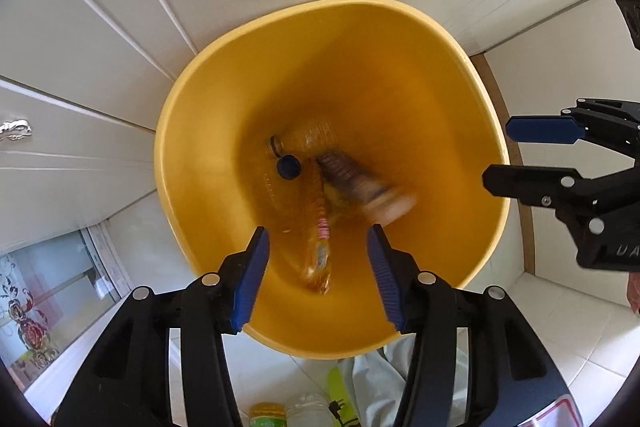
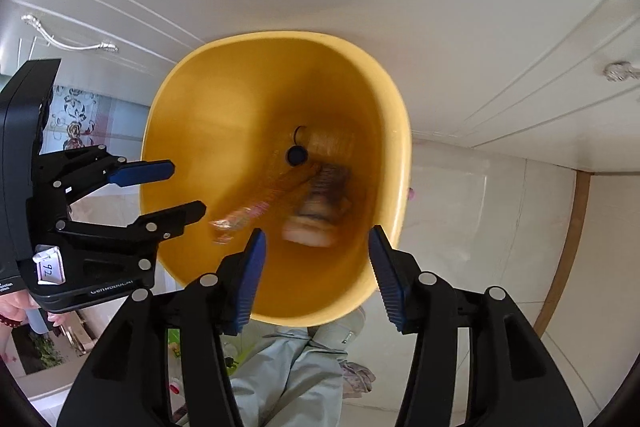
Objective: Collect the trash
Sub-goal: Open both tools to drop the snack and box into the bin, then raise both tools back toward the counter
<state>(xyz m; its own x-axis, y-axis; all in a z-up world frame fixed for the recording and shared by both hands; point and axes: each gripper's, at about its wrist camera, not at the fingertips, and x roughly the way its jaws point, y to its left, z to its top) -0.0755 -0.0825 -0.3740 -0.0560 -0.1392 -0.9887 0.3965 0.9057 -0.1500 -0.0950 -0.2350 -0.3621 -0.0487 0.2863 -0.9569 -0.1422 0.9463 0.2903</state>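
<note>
A yellow waste bin (image 1: 168, 131) (image 2: 400, 131) stands on the floor against white cabinets, and I look straight down into it. At its bottom lie a clear plastic bottle (image 1: 310, 137) (image 2: 332, 143) and a dark blue cap (image 1: 289, 167) (image 2: 297, 155). A brown and white item (image 1: 360, 187) (image 2: 316, 215) shows blurred inside the bin. Beside it is a clear wrapper with pink print (image 1: 318, 251) (image 2: 248, 215). My left gripper (image 1: 317, 230) (image 2: 188, 187) hangs open over the near rim, holding nothing. My right gripper (image 2: 317, 231) (image 1: 496, 154) is open and empty over the rim too.
White cabinet doors with metal handles (image 2: 68, 43) stand behind the bin. Pale floor tiles (image 1: 580, 327) lie to the right. A person's light trouser legs (image 2: 288, 367) are below the bin. A yellow-capped bottle (image 1: 267, 413) and a clear jar (image 1: 308, 411) sit near the feet.
</note>
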